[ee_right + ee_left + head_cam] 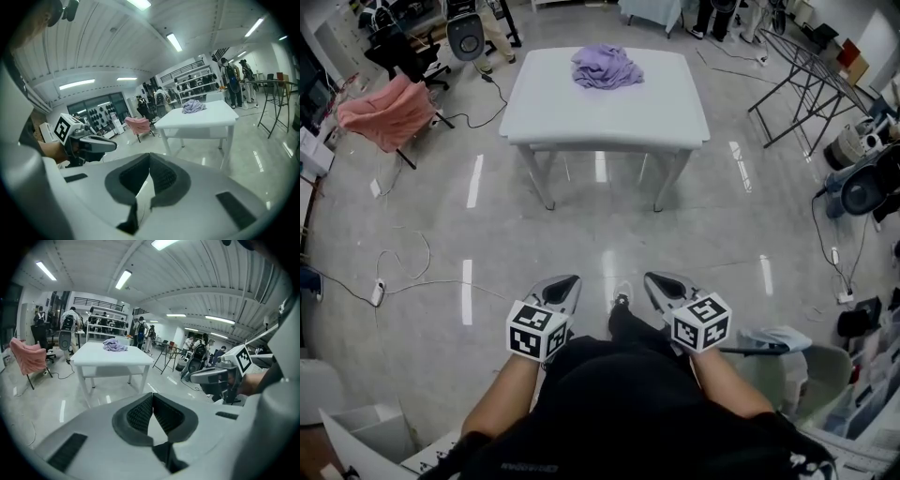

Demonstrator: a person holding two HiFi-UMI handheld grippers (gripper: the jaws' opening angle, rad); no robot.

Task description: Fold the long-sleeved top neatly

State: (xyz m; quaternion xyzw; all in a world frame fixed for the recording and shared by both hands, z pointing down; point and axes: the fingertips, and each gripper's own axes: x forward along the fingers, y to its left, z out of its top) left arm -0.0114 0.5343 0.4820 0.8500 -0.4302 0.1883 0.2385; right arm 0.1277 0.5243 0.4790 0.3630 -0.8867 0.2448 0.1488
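Well ahead of the person, at twelve o'clock in the head view, the lilac long-sleeved top point(607, 67) lay crumpled in a heap on the far half of the white table point(581, 117), untouched. Both grippers were held low near the person's body, at six o'clock, well apart from the table and pointing toward it. The left gripper point(565, 281) had its ribbed pads pressed together with nothing between them, as the left gripper view showed. The right gripper point(656, 279) was likewise closed on nothing, its tips meeting. A chair draped in pink cloth point(389, 112) stood on the glossy floor at about ten o'clock, and a dark folding rack point(811, 80) at two o'clock.
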